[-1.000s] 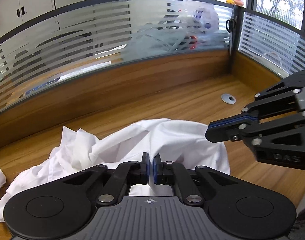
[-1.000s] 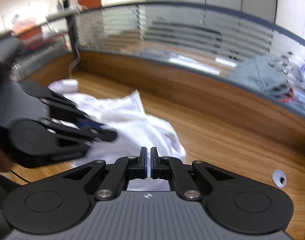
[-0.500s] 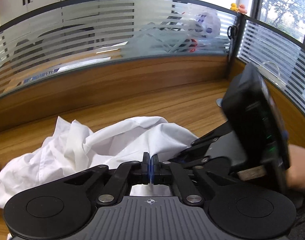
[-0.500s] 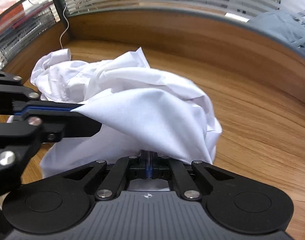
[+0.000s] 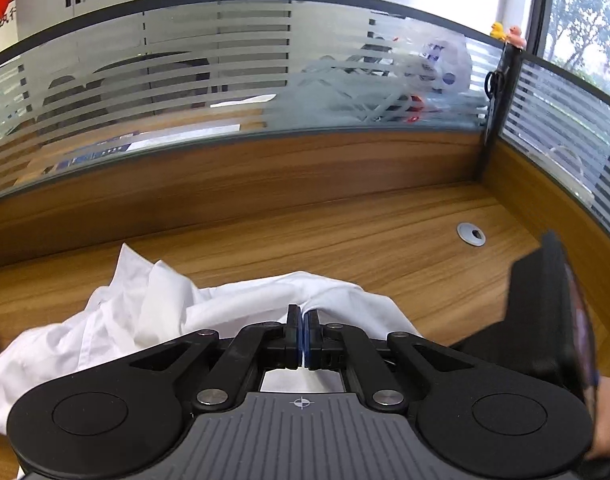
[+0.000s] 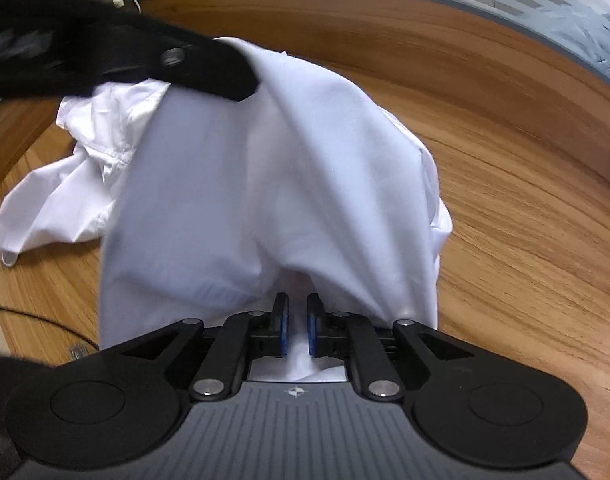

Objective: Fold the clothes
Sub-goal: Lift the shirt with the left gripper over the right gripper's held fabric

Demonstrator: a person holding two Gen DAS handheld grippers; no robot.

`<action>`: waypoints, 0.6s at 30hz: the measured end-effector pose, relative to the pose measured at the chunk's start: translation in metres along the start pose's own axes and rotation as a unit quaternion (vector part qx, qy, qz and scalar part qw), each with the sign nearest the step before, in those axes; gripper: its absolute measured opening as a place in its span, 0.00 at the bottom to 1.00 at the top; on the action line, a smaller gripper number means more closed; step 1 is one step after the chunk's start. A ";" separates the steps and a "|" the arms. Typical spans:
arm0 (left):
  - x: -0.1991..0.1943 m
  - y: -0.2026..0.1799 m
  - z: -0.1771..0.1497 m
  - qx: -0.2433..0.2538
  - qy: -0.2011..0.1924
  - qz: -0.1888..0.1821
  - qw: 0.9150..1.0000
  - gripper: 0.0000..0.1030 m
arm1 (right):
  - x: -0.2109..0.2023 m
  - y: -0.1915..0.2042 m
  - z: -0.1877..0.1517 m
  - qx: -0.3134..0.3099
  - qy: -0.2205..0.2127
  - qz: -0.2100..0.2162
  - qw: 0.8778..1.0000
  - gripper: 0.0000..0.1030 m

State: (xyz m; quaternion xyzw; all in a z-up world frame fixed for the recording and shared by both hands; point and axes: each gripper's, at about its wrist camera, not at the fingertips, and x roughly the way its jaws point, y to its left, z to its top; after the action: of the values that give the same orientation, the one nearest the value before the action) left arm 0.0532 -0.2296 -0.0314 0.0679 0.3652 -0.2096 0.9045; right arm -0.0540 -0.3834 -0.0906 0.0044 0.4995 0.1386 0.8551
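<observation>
Desk point(image 5: 385, 248): big brown wood desk in front of you, with a striped glass wall point(image 5: 185, 92) behind it.
Shirt point(image 6: 265, 168): your white shirt lies crumpled on the desk, one part pulled up like a tent.
Left gripper point(image 5: 303, 334): pinched tight on a fold of the shirt.
Right gripper point(image 6: 296, 330): its jaws are opening, a little gap now, shirt cloth between them.

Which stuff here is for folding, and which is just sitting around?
For the folding:
- white shirt
- left gripper, pinching the shirt
- right gripper, jaws opening, cloth between them
- wooden desk

Just lying about:
- cable grommet
- toy ducks
- scissors
</observation>
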 end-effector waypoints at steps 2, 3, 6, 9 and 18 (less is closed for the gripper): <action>0.005 -0.001 -0.001 0.006 0.004 0.000 1.000 0.03 | -0.001 -0.004 -0.002 0.011 0.000 0.005 1.000 0.11; 0.008 0.000 0.000 0.007 0.006 0.000 1.000 0.03 | 0.000 -0.006 -0.002 0.020 -0.001 0.009 1.000 0.11; 0.015 0.005 0.002 -0.001 0.012 -0.001 1.000 0.03 | -0.001 -0.012 -0.003 0.038 -0.005 0.018 0.999 0.11; 0.018 0.008 0.009 -0.001 0.016 -0.009 1.000 0.03 | -0.001 -0.014 -0.003 0.050 -0.016 0.018 0.998 0.12; 0.003 0.014 0.017 0.003 0.005 -0.035 0.999 0.04 | -0.002 -0.031 0.013 0.136 -0.059 0.051 0.988 0.28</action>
State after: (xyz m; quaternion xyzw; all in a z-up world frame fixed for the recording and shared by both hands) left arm 0.0726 -0.2228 -0.0216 0.0588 0.3717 -0.2421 0.8943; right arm -0.0368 -0.4121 -0.0866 0.1542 0.4611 0.1127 0.8666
